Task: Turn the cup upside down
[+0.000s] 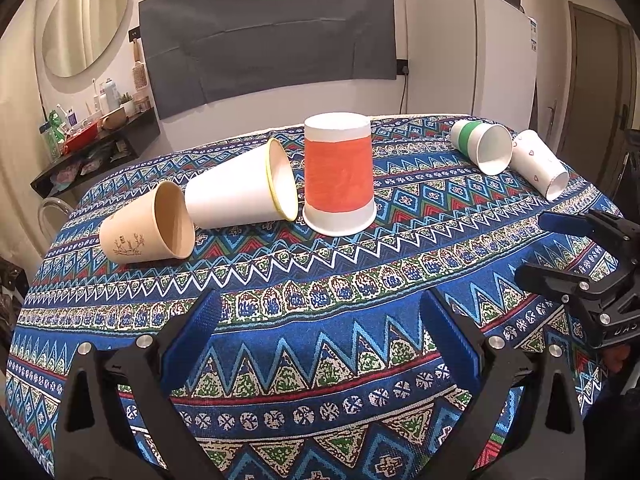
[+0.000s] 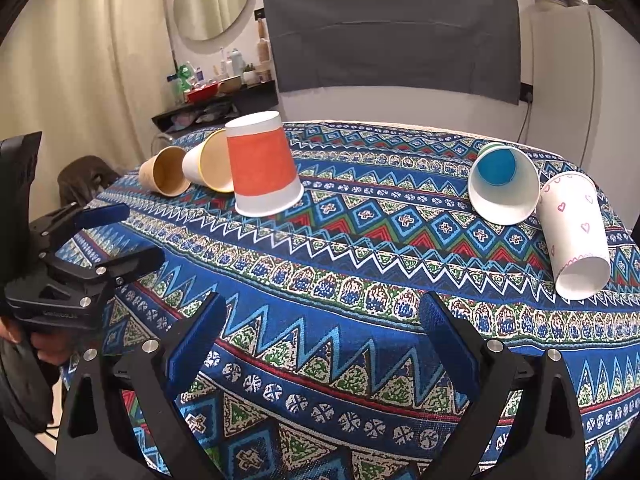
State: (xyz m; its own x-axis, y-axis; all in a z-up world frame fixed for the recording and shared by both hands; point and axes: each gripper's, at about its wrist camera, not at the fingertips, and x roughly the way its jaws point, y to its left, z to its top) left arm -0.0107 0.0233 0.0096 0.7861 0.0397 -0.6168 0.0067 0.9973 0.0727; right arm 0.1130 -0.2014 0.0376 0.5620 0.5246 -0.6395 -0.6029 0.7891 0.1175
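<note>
Both views are evenly lit by warm indoor light from above. Short, soft shadows are cast under the cups on the tablecloth (image 1: 320, 288). Faint glare is seen on the mirror (image 1: 86, 24). Strong fisheye bending and black vignetting are found at the edges. The centre is sharp; corners are softened.
</note>
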